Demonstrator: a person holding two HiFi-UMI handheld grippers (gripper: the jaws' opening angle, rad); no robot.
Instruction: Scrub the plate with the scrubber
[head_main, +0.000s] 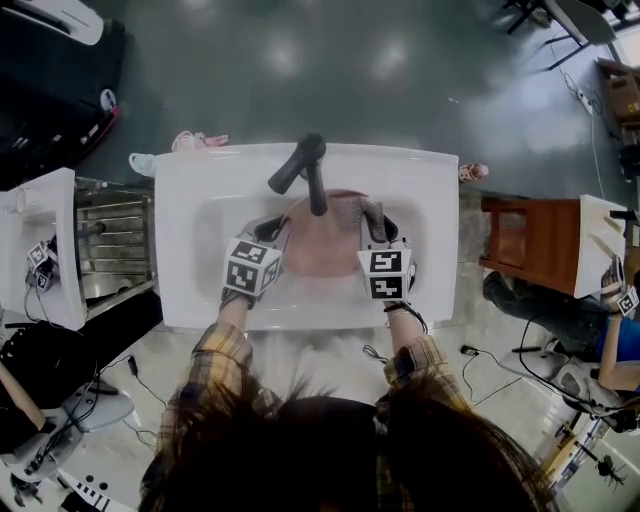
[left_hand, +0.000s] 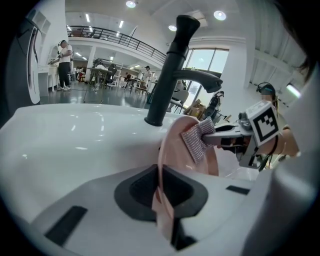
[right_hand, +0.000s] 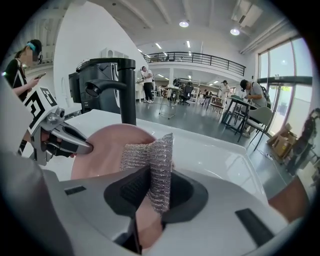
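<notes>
- Can any lettering, brand name or number be read?
- None can be read. Only black-and-white square markers are seen: on the cube (head_main: 250, 268) of the left gripper (head_main: 272, 230), just left of the faucet (head_main: 305, 170), and on the cube (head_main: 385, 272) of the right gripper (head_main: 373, 218), just right of it. No letters or digits are carried.

The faucet (head_main: 303, 166) reaches from the far rim over the plate (head_main: 322, 250); the sink (head_main: 190, 195) basin's near side lies open.
</notes>
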